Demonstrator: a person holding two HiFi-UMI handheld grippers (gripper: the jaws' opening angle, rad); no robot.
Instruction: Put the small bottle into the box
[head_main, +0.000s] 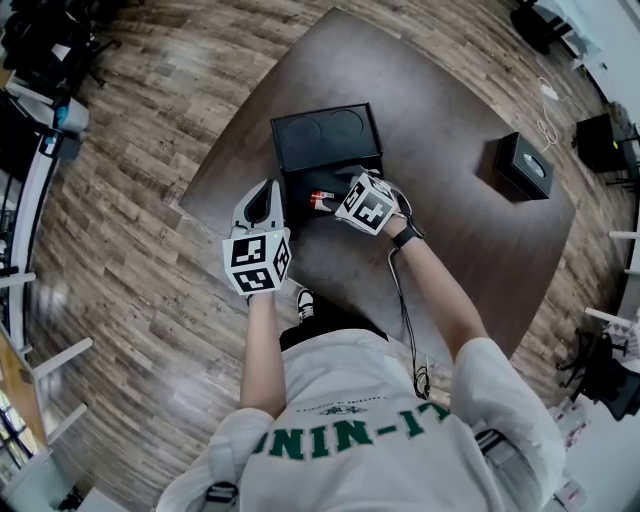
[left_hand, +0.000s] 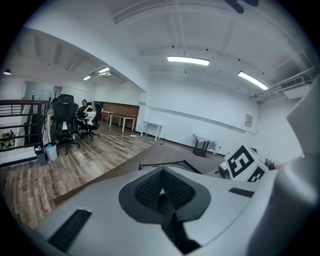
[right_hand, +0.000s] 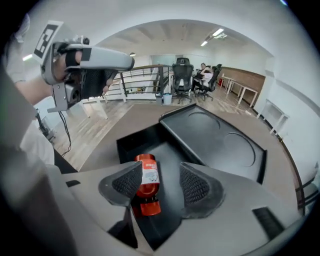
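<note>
A small red bottle with a white label lies on its side on the floor of the open black box. It shows as a red spot in the head view. My right gripper hangs over the box with its jaws wide apart. The bottle sits under the left pad, and the right pad is well clear of it. The box lid stands open at the far side. My left gripper is held left of the box, its pads pressed together on nothing.
The box stands on a dark brown table near its front left edge. A second small black box sits at the table's right. A cable runs from my right wrist. Office chairs stand on the wood floor beyond.
</note>
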